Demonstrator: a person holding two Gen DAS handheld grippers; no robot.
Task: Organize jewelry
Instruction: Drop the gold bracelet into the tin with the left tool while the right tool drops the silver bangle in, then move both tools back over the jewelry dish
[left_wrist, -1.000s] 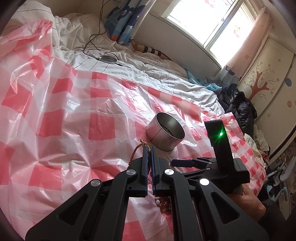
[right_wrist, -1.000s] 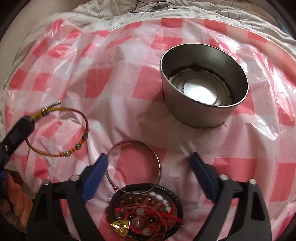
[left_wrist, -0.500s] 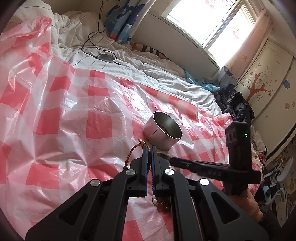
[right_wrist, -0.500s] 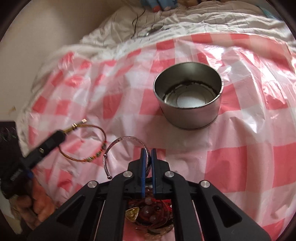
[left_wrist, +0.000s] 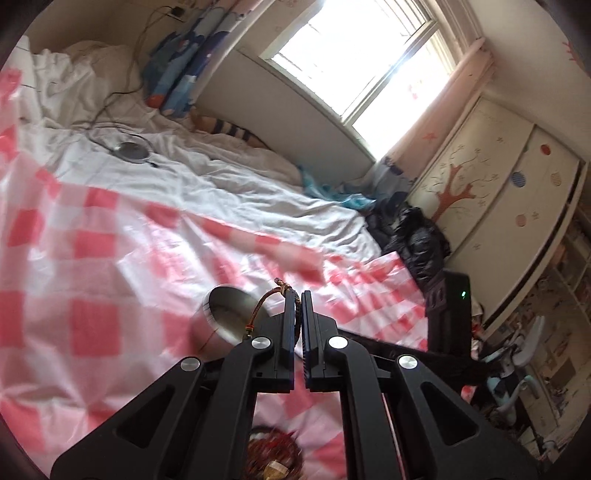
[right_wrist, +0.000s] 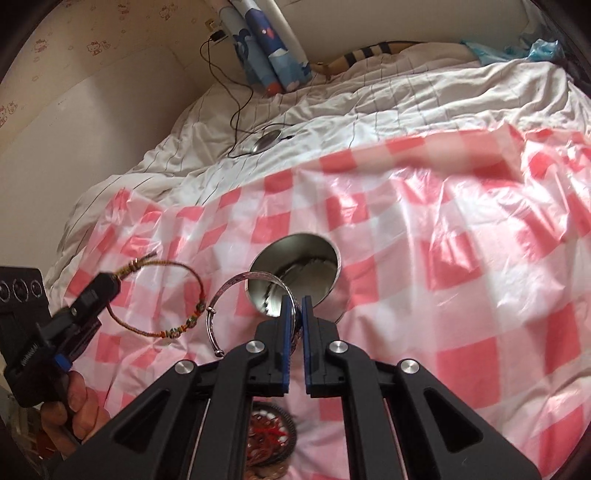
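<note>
Cord bracelet (left_wrist: 263, 309), left wrist view: we hold it clamped in the closed left gripper (left_wrist: 298, 295), its loop hanging left of the tips, over the tin (left_wrist: 225, 319) just ahead and below; motion blur hides the tin's inside.

Right wrist view: the right gripper (right_wrist: 294, 301) has just closed on the silver bangle (right_wrist: 236, 291); the ring stands out to its left, the tin (right_wrist: 295, 273) directly ahead. Heaped jewelry (right_wrist: 271, 435) below us is partly hidden.

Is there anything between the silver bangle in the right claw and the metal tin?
Nothing visible. The right claw is shut on the silver bangle, lifted just in front of the open metal tin. The left claw, holding the woven bracelet, is off to the side.
</note>
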